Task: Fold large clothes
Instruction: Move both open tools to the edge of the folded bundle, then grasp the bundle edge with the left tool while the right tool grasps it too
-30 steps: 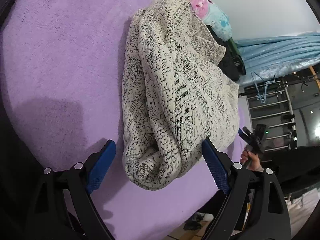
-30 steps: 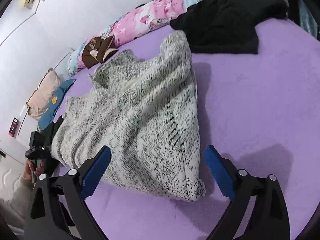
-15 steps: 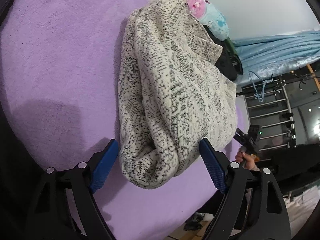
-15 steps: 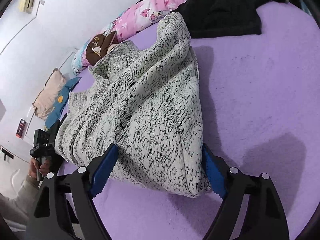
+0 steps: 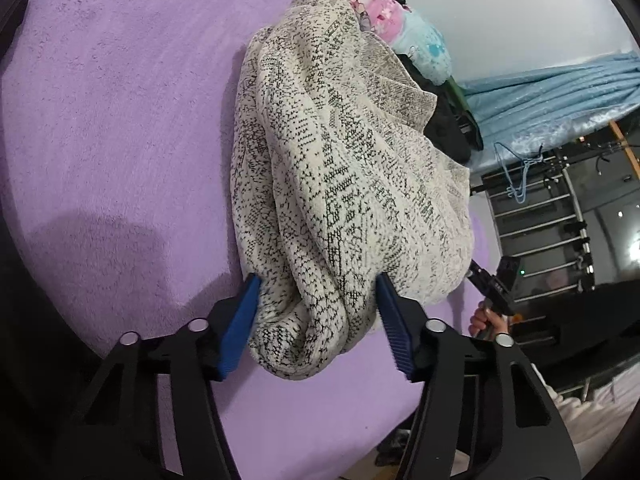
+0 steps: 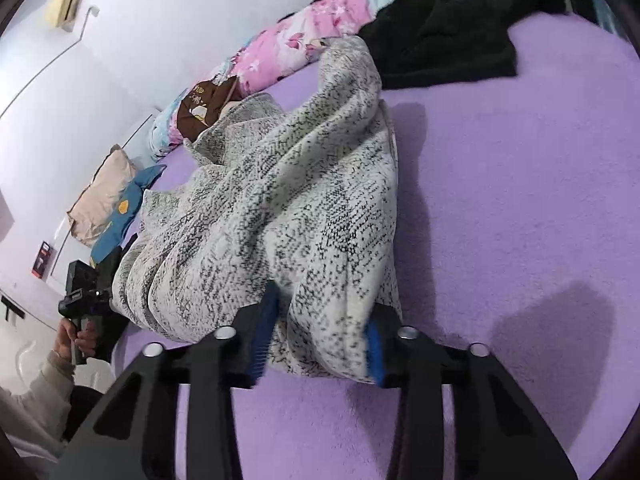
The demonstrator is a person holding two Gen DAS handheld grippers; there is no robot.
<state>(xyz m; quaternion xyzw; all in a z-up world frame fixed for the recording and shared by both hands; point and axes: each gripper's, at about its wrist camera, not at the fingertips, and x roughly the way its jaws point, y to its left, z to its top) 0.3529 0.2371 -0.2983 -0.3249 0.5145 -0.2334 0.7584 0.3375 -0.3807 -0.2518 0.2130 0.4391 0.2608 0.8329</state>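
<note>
Gripping the near hem of a speckled cream-and-black sweater [image 5: 344, 184] at two corners, a person works two sets of tongs over a purple bed [image 5: 112, 120]. The left tongs [image 5: 316, 316] have just been closing and now pinch a rolled bunch of knit between their blue pads [image 5: 240, 320]; the right tongs [image 6: 320, 332] have likewise just been closing and are clamped on the opposite corner of the same hem. The sweater lies in a crumpled heap on the bed, its far end reaching toward the pink floral bedding [image 6: 296, 48] beyond it, with a black garment [image 6: 448, 36] to one side of that far end, apart from the knit. The risk from here, by the look of it, is uneven hold: each pair of tongs has gathered a thick, loose wad rather than a flat edge, so a lift could let layers slip free, or drag the heap along the bed instead of spreading it, leaving the fold crooked.
</note>
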